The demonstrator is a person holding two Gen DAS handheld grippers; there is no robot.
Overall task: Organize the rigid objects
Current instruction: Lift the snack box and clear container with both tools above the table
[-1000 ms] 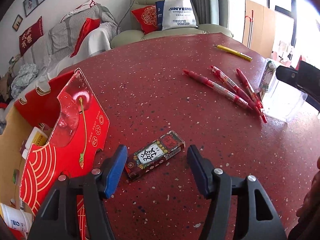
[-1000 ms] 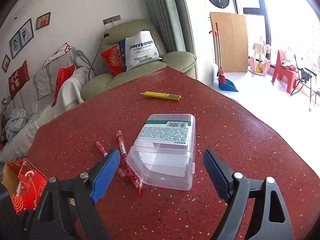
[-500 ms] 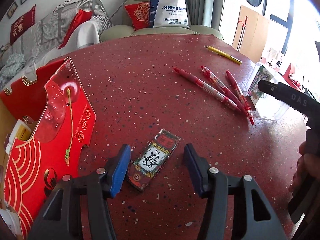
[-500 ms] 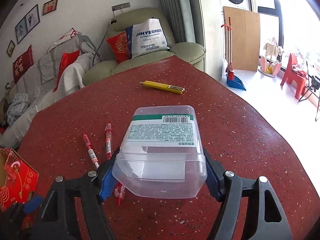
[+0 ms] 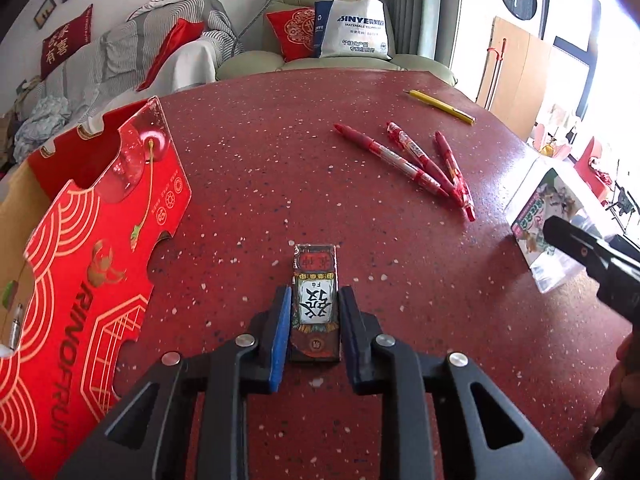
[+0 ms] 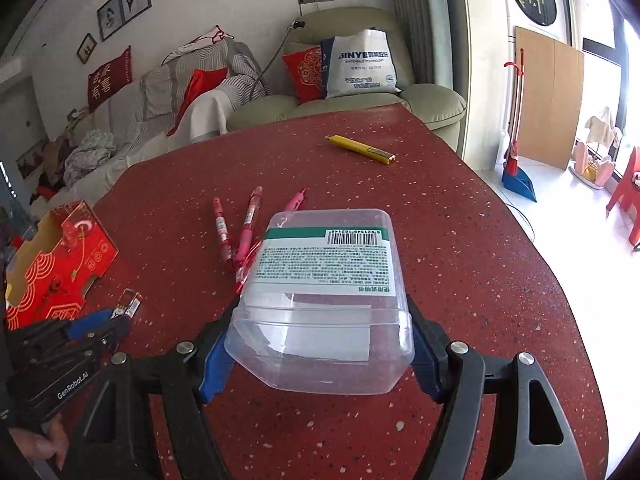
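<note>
— Red speckled table (image 5: 260, 184): left gripper (image 5: 314, 322), jaws just closing, clamps the small printed box (image 5: 316, 300); three red pens (image 5: 420, 164) lie far right.

— Right wrist view?

— Right gripper (image 6: 320, 344) grips the clear plastic container (image 6: 324, 300) by its sides; container hides the pen tips. Left view crops it at the right edge.

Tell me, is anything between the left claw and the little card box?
Nothing. The left claw has just been closing, and its blue pads already flank the small printed card box on the red speckled table.
</note>
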